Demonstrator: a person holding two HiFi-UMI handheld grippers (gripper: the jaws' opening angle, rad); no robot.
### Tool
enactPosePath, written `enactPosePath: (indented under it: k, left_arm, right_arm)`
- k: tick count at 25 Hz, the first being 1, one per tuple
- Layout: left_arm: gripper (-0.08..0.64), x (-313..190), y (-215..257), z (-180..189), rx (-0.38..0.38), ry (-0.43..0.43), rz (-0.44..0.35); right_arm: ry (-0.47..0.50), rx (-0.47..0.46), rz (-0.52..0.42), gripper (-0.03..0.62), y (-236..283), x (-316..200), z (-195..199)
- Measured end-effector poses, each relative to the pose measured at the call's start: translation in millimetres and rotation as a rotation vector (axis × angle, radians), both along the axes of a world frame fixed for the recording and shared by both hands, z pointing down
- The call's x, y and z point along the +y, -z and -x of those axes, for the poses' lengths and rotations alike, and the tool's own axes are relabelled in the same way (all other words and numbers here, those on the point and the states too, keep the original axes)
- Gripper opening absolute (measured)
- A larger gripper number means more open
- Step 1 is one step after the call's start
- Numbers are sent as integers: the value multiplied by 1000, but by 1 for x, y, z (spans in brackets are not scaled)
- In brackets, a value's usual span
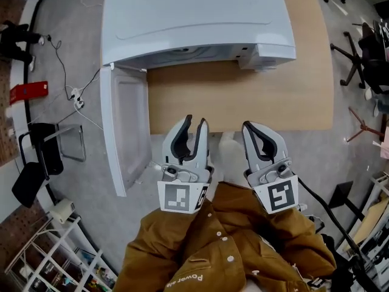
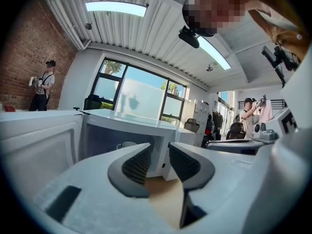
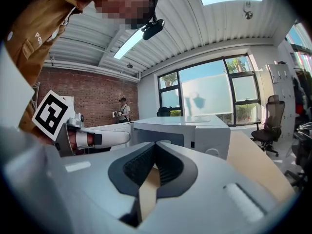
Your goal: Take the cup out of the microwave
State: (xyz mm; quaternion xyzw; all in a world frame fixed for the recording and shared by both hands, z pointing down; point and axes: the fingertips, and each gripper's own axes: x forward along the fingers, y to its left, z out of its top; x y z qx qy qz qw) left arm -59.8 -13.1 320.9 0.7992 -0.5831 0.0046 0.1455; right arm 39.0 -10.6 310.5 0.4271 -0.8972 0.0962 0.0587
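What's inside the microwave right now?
A cup sits in the open microwave cavity; its lower part is hidden behind the left tool. The head view shows only the microwave's top, not the inside.

I see a light wooden desk (image 1: 243, 102) carrying one thing: a white microwave (image 1: 194, 17). It stands toward the desk's far side and reaches the left edge, with a strip of wood showing along the right edge. Its door (image 1: 124, 132) hangs open past the left edge. Plain wood runs from the microwave's front to the near edge.
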Motion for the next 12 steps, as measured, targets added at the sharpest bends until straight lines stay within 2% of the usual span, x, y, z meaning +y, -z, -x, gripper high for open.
enactPosePath:
  k: [1,2,7,10,12]
  left_arm:
    - [144,-9,-8,1,-10,2,1]
    - [160,-17,-16,3,-20,5,2]
    - [185,-58,-48,19,-54,31,-29]
    - [247,-82,-69,34,-50,72,-29]
    - [257,-98,-87,40,-48,84,-15]
  right_arm:
    - [-2,4,-3,5,-5,-6,2]
    - [-4,9,-5,5,-11,-11,4]
    - [-6,31,-5,5,-41,-33,18]
    - [11,42,-7,5,-54,-42,30]
    - [26,47,-2,5,-65,-45,36]
